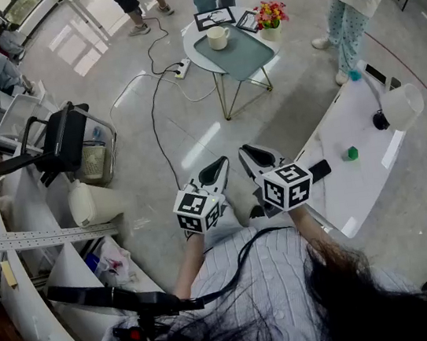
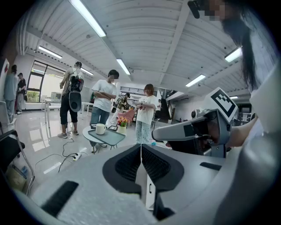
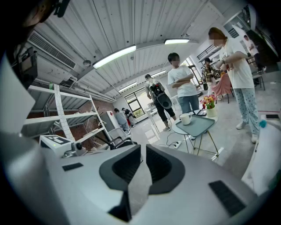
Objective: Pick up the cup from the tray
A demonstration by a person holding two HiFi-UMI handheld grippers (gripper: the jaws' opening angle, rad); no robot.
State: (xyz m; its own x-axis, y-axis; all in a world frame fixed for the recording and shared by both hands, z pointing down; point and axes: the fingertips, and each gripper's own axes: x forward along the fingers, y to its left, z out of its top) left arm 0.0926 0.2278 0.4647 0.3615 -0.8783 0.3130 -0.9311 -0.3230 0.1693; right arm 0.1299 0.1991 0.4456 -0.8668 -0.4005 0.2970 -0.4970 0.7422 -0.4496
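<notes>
A white cup (image 1: 217,38) stands on a grey-green tray (image 1: 246,57) on a small round table across the floor, far from both grippers. In the left gripper view the cup (image 2: 100,128) sits on the tray (image 2: 110,137) left of the jaws; in the right gripper view the cup (image 3: 185,118) and tray (image 3: 198,125) lie to the upper right. My left gripper (image 1: 220,162) (image 2: 141,148) is shut and empty, held close to my body. Beside it, my right gripper (image 1: 247,153) (image 3: 143,150) is shut with nothing between its pads.
A pot of flowers (image 1: 270,16) and framed cards (image 1: 214,18) share the round table. Several people stand around it. A power strip and cable (image 1: 181,69) lie on the floor between. A white table (image 1: 335,187) with a green block (image 1: 352,154) is at my right, a cart (image 1: 75,147) at my left.
</notes>
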